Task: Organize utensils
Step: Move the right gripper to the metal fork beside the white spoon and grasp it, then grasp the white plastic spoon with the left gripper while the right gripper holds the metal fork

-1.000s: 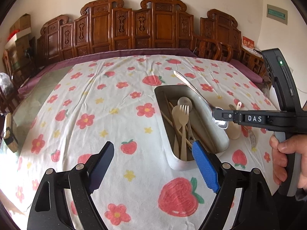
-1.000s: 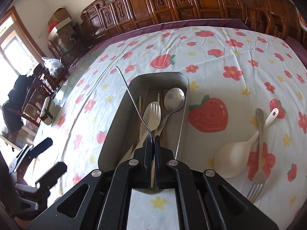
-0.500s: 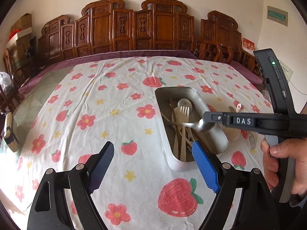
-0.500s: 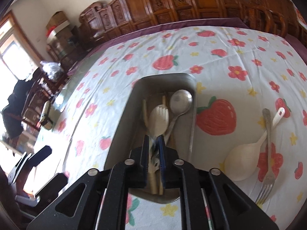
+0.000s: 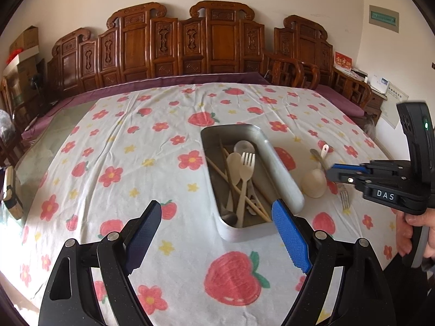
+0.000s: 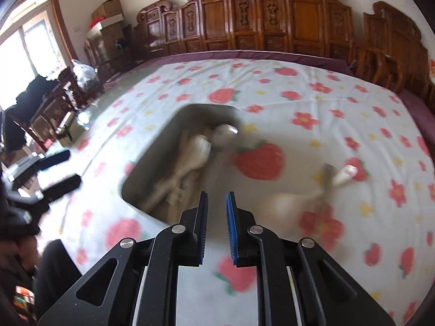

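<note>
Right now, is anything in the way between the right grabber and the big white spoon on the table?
Nothing visible blocks it. The right gripper, empty with its jaws slightly apart, hangs just beside the white spoon, over bare tablecloth. A metal fork lies touching the spoon.

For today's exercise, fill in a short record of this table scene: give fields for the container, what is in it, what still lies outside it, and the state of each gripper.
container: metal tray on the strawberry tablecloth
in tray: pale fork, pale spoon, metal spoon, chopsticks
outside tray: white ladle spoon and metal fork, to the tray's right
left gripper: open wide, empty
right gripper: jaws have just been opening, narrow gap, nothing between them
</note>
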`<state>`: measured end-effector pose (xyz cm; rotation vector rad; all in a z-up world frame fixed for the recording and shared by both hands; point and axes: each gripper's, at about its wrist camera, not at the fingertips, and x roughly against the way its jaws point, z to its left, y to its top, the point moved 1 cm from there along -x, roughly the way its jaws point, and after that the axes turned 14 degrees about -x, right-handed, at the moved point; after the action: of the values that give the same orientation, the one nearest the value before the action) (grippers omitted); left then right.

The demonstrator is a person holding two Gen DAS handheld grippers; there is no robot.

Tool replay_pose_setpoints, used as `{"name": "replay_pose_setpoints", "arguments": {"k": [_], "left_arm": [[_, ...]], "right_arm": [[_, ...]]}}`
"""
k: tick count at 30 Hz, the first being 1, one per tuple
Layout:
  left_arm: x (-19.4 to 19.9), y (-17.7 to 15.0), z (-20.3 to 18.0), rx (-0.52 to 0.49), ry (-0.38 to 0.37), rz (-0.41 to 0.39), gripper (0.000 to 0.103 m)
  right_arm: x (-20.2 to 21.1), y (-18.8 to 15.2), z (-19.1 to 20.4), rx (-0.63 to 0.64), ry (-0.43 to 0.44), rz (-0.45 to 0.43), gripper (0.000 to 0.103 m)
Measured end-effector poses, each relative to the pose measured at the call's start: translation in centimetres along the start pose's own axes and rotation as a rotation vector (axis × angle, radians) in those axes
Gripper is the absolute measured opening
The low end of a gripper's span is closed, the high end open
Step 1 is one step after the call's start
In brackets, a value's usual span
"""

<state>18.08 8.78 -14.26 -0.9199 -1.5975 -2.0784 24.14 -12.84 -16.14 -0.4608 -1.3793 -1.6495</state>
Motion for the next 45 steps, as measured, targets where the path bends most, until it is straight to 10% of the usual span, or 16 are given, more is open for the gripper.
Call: {"name": "replay_pose_setpoints", "arguments": {"k": [18, 39, 45], "left_arm": [[-1.3, 0.6, -6.6, -0.038, -0.095, 0.008, 0.089], [-2.1, 0.6, -11.6, -0.086, -0.152, 0.028, 0.089], [-2.2, 0.9, -12.3, -0.103, -0.15, 0.032, 0.089]], "right_arm": [[0.7, -2.0, -9.8, -0.046, -0.12, 0.015, 0.033], [-4.6, -2.0, -10.7, -0.275, -0.011, 0.134, 0.033], [-4.4, -2.3, -10.3, -0.251, -0.022, 0.148, 0.005]]}}
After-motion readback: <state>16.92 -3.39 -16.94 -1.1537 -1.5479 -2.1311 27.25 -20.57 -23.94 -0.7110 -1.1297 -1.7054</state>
